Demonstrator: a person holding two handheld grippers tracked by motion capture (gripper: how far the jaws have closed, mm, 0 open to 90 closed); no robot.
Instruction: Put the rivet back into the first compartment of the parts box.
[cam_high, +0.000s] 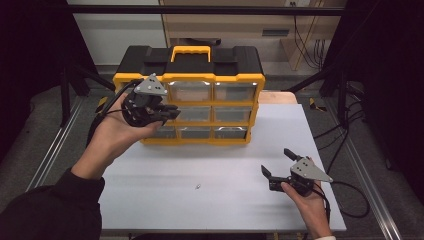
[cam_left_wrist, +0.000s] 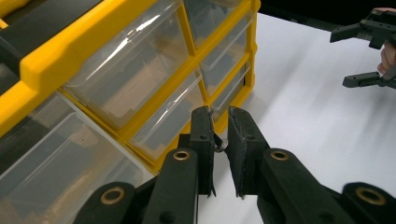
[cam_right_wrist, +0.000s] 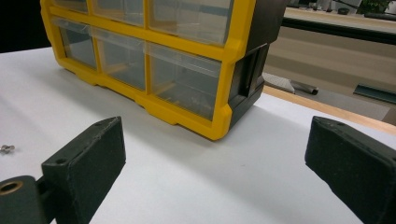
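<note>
Two matte black pads of left tool (cam_left_wrist: 220, 142) pinch small metal ring (cam_left_wrist: 221, 145).

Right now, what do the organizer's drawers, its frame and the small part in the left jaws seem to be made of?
Drawers: clear glossy plastic, see-through with glare streaks. Frame: yellow moulded plastic, smooth, slight sheen. Small part: probably metal, grey and shiny, too small to be sure.

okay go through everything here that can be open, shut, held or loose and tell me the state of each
left gripper: nearly shut, pinching a small metal part, raised before the organizer
right gripper: open wide, holding nothing, low over the table
organizer: upright on the table, handle folded flat
drawers: all pushed in
small screw: lying loose on the table
</note>
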